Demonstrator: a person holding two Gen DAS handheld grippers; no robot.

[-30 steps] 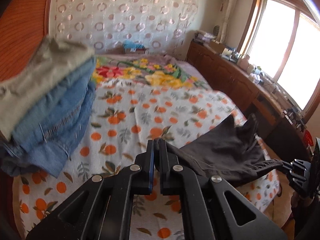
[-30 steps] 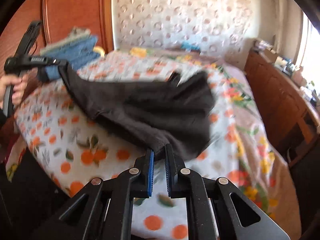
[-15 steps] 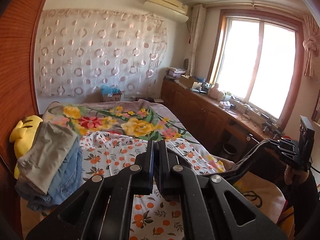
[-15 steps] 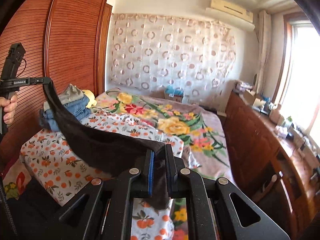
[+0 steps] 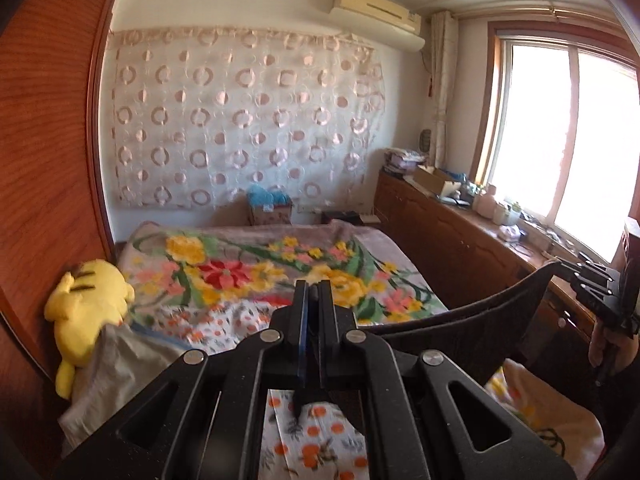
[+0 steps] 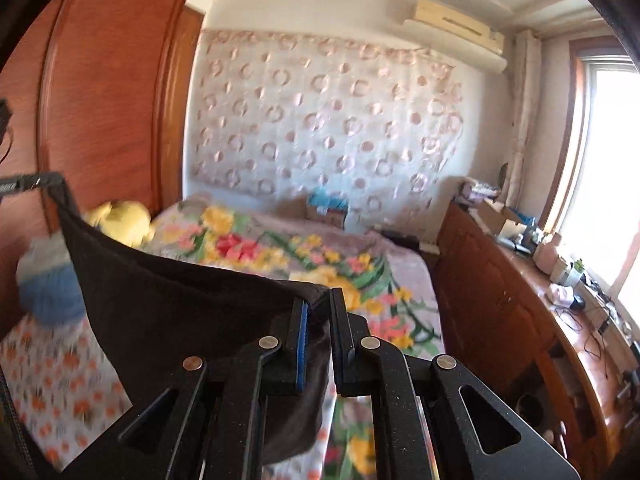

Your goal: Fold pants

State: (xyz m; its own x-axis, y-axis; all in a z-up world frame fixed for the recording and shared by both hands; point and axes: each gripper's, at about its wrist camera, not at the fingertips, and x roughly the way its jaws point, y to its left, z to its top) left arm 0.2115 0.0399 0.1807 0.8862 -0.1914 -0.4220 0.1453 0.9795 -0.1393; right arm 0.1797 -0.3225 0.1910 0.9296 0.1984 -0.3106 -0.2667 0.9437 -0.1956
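Both cameras have tilted further upward since the earlier frames, so less of the bed and more wall and ceiling now show. At the left gripper the jaws are pressed nearly together, pinching an edge of the dark pants, with a scrap of cloth hanging below the fingers. From there the pants run rightward as a taut, sagging band to the right gripper. In the right wrist view, the right gripper clamps bunched cloth between narrowly parted jaws; the pants stretch leftward and up to the left gripper. Below and ahead lies the bed. Left of the left gripper rest a grey folded garment and a yellow plush toy. Farthest ahead hangs the patterned curtain.
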